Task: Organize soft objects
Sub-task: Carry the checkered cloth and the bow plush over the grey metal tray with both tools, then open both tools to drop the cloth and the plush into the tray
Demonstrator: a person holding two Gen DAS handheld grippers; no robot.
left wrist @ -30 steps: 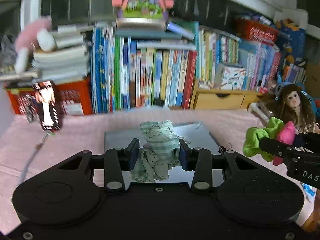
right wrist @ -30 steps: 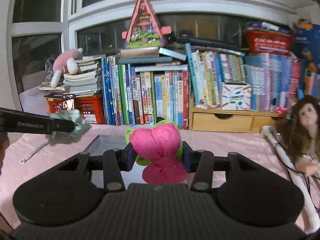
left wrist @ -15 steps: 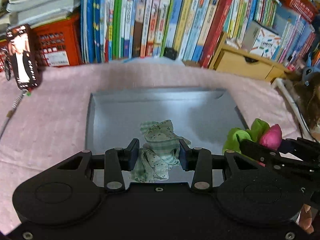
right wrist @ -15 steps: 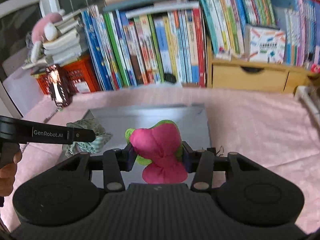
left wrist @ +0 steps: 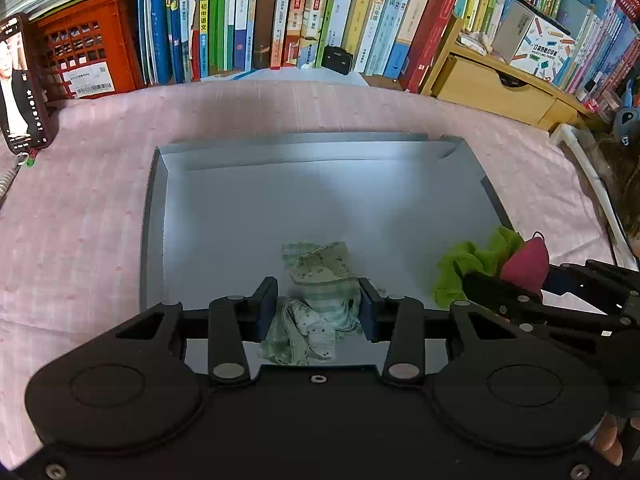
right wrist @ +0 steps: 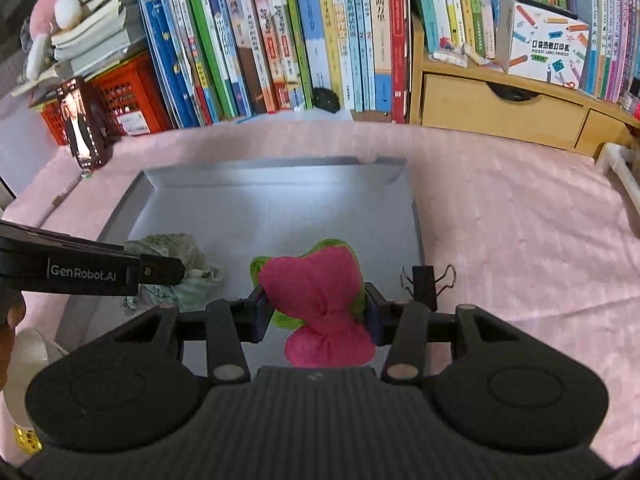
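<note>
Left wrist view, read from left to right: a phone with a lit screen stands propped at the far left edge of the pink cloth-covered worktop, well apart from the work area. The shallow grey cardboard tray lies in the middle of the worktop, its low folded walls raised at the left and far sides. The left hand-held gripper has its jaws drawn narrow and clamped on a crumpled pale green patterned cloth, which bulges above and hangs below the pads. The cloth is held over the near part of the tray floor; whether its lower folds touch the floor cannot be told. The grip reads as a carry towards deposit in the tray, so that soft items are gathered in one container.

At the right, the right hand-held gripper is pinched tight on a pink and lime green bundle of knitted cloth, held over the tray's near right portion, close to its right wall. A black binder clip sits on that right edge just beside the gripper.

Judgement on clearance: the tray floor beyond both bundles is bare and offers ample room for release. The two grippers are near each other but apart. Constraints are the right wall with its clip and the row of upright books behind the tray, which lies well beyond the working zone.
</note>
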